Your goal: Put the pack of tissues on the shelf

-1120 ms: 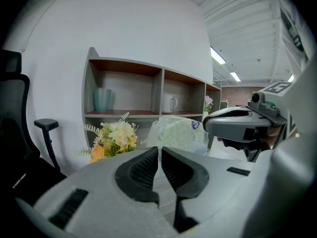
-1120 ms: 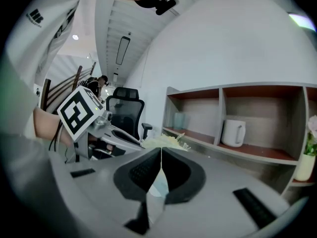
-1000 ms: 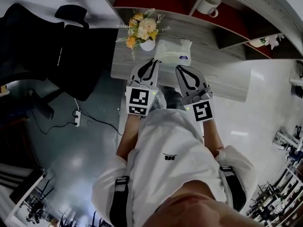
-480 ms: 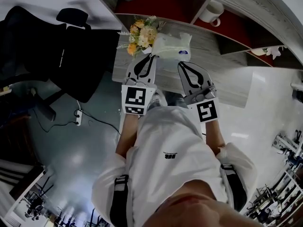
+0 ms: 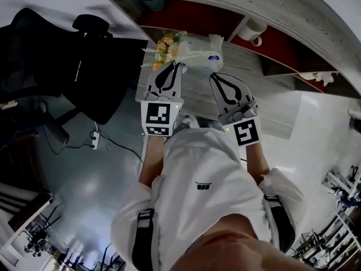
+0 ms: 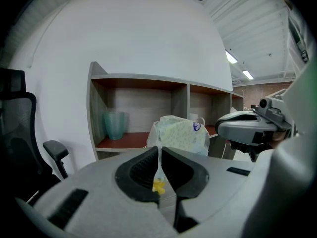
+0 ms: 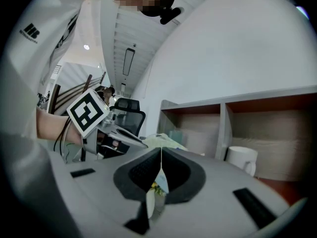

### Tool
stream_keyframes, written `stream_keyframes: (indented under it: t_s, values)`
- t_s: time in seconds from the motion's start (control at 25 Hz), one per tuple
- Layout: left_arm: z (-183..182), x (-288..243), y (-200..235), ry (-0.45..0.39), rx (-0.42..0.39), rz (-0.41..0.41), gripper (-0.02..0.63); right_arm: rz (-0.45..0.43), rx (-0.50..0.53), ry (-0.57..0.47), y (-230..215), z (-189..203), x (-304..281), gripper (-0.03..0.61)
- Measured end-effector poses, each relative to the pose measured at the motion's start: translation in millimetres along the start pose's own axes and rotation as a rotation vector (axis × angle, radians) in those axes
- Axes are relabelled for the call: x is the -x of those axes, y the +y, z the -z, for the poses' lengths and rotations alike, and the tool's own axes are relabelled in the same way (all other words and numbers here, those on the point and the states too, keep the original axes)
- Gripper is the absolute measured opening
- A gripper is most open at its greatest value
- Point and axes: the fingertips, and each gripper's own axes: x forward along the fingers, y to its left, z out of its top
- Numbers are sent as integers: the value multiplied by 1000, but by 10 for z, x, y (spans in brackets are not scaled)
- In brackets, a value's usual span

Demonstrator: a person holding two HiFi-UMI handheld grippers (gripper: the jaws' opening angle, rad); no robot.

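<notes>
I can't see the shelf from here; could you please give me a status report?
Left gripper, right gripper shut on tissue pack. Pack aloft before shelf. Inside: cup, mug.

Flowers (image 5: 164, 45), white mug (image 5: 253, 30), office chair (image 5: 79, 66)

Left gripper (image 5: 179, 66) and right gripper (image 5: 213, 75) held forward side by side, jaws closed.

tissues (image 5: 198, 53) over the desk's (image 5: 254, 89) back edge, before the shelf (image 5: 186, 13); flowers (image 5: 164, 48) just left of them; mug (image 5: 252, 30) in a compartment further right.
</notes>
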Motion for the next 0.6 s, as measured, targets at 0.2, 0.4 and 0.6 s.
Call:
stream_keyframes:
  t_s: [0.2, 0.4, 0.6]
  values:
    - [-88, -123, 81, -2, 5, -37, 41, -18, -4, -5, -141, -15, -39, 28]
    - [-173, -232, 133, -14, 8, -72, 42, -39, -4, -2, -260, 22, -26, 28]
    - [-249, -309, 190, -20, 3, -97, 41, -50, -14, -12, -321, 42, -51, 28]
